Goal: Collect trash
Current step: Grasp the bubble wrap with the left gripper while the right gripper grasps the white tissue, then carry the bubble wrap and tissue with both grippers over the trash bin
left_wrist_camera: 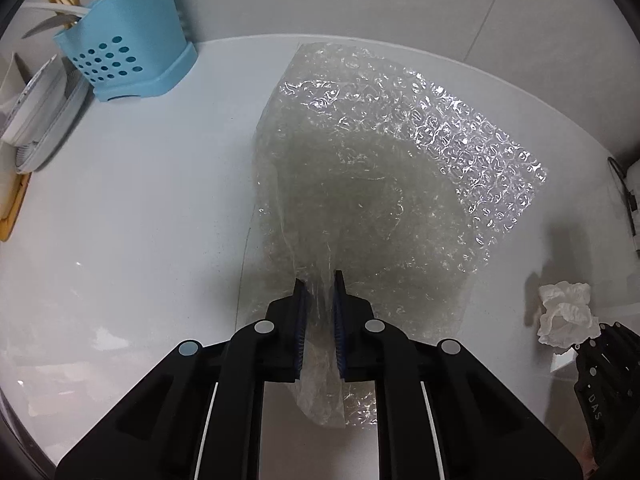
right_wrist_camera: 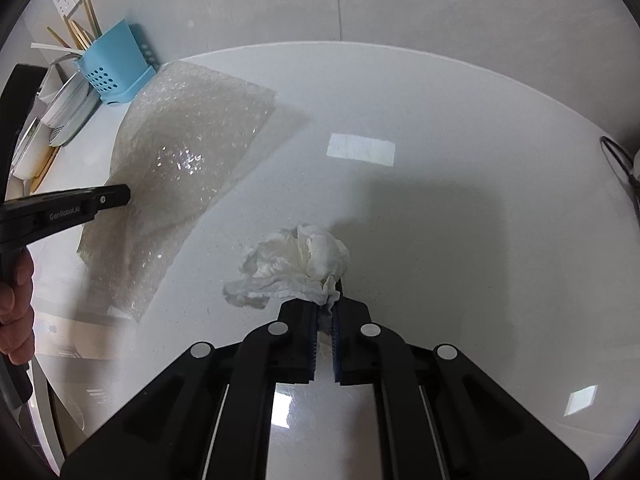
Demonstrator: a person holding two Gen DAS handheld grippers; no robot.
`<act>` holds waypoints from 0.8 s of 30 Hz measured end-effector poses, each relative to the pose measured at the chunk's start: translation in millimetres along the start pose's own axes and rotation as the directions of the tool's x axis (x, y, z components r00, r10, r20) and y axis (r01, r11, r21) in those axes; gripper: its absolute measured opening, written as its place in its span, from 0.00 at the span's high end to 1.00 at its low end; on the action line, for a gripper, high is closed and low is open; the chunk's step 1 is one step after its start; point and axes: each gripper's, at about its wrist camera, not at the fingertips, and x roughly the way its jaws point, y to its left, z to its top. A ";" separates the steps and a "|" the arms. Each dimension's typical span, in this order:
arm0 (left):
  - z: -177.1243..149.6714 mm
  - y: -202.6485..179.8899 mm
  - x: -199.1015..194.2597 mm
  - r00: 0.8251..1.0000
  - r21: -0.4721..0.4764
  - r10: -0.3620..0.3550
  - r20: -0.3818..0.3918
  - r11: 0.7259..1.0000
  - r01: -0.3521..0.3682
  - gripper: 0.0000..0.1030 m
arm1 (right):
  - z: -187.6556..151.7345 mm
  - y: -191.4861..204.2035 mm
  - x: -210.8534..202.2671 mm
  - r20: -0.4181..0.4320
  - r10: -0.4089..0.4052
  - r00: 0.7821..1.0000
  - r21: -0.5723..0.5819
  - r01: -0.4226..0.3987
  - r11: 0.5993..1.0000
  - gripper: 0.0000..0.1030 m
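A clear sheet of bubble wrap point(left_wrist_camera: 380, 168) is pinched at its near edge by my left gripper point(left_wrist_camera: 320, 300), which is shut on it and holds it lifted over the white counter point(left_wrist_camera: 140, 200). The sheet also shows in the right wrist view point(right_wrist_camera: 180, 168), with the left gripper point(right_wrist_camera: 112, 198) seen from the side. My right gripper point(right_wrist_camera: 325, 312) is shut on a crumpled white tissue point(right_wrist_camera: 292, 268), held just above the counter point(right_wrist_camera: 440, 220). The tissue also shows at the right of the left wrist view point(left_wrist_camera: 564, 312), beside the right gripper point(left_wrist_camera: 600, 344).
A blue perforated utensil holder point(left_wrist_camera: 128, 56) with chopsticks stands at the back left against the wall, also in the right wrist view point(right_wrist_camera: 112, 68). Plates in a rack point(left_wrist_camera: 36, 116) lean left of it. A black cable point(left_wrist_camera: 624, 192) lies at the right edge.
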 end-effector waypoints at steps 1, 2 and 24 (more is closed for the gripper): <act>-0.1 3.0 -2.2 1.000 -0.006 0.001 0.005 1.000 -0.001 0.90 | -0.1 -0.8 -3.6 0.006 0.001 1.000 0.003 -0.001 1.000 0.96; -2.7 4.2 -6.9 1.000 -0.009 -0.004 0.013 1.000 0.004 0.90 | -0.6 -2.3 -8.5 0.013 0.004 1.000 0.011 -0.004 1.000 0.96; -56.3 11.4 -68.9 0.991 0.023 -0.062 0.119 0.998 0.060 0.90 | -47.7 -13.8 -84.0 0.111 -0.030 0.993 0.082 0.021 0.996 0.95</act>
